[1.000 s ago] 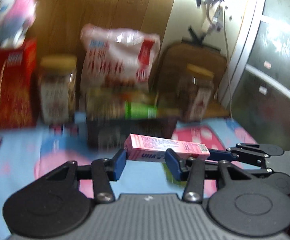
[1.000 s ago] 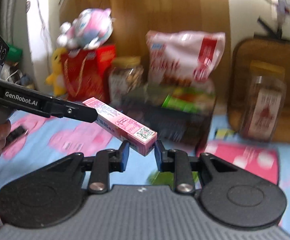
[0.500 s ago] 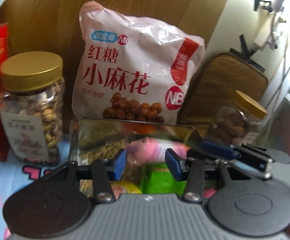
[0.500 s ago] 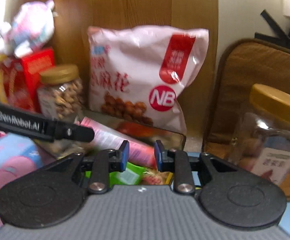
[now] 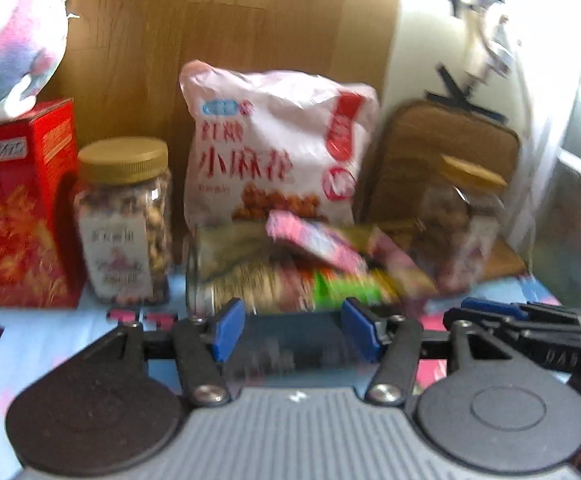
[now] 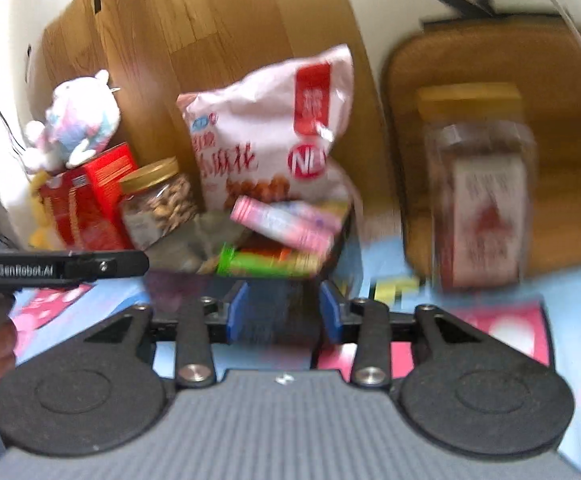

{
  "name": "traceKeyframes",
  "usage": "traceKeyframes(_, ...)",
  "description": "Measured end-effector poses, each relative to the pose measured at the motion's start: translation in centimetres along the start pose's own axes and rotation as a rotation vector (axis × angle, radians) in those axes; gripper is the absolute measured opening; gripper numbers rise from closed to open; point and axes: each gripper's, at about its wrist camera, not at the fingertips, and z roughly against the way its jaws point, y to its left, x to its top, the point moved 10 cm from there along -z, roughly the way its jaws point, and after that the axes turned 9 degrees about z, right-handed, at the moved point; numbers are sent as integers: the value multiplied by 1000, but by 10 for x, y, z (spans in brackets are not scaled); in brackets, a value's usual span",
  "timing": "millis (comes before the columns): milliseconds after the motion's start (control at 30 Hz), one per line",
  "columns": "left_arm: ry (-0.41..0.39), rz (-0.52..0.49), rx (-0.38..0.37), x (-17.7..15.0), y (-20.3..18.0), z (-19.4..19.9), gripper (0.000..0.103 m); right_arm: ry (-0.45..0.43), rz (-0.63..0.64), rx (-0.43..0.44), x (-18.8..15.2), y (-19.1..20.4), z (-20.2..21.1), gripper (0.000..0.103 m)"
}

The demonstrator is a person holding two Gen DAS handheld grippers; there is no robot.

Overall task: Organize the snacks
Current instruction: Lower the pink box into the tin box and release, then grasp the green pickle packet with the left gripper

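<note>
A long pink snack box (image 5: 314,240) (image 6: 286,224) lies tilted on top of other snacks in a dark bin (image 5: 290,344) (image 6: 274,316) on the blue patterned table. A green packet (image 5: 346,286) (image 6: 262,262) lies under it. My left gripper (image 5: 296,330) is open and empty, just in front of the bin. My right gripper (image 6: 284,310) is open and empty too, also in front of the bin. The left gripper's finger shows at the left of the right wrist view (image 6: 102,266).
Behind the bin stand a large pink-white snack bag (image 5: 274,148) (image 6: 270,136), a gold-lidded nut jar (image 5: 124,224) (image 6: 158,200), a red gift box (image 5: 18,208) with a plush toy (image 5: 14,44), a second jar (image 6: 478,188) and a brown board (image 6: 498,80).
Both grippers held the pink box one second ago and carried it over the bin. Now both have opened and pulled back, and the box rests in the bin.
</note>
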Motion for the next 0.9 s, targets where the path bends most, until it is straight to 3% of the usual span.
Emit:
traceKeyframes(200, 114, 9, -6, -63, -1, 6, 55, 129, -70, -26, -53, -2, -3, 44)
traceKeyframes(267, 148, 47, 4, -76, 4, 5, 55, 122, -93, -8, -59, 6, -3, 46)
traceKeyframes(367, 160, 78, 20, -89, 13, 10, 54, 123, -30, 6, -59, 33, -11, 45)
traceKeyframes(433, 156, 85, 41, -92, 19, 15, 54, 121, 7, 59, -61, 57, -16, 35)
traceKeyframes(500, 154, 94, 62, -94, 26, 21, 54, 126, 32, 98, -62, 75, -18, 33)
traceKeyframes(833, 160, 166, 83, -107, 59, 49, 54, 180, 126, 360, -82, 136, 3, 34)
traceKeyframes(900, 175, 174, 68, -112, 60, 54, 54, 170, 121, 345, -83, 136, 9, 37)
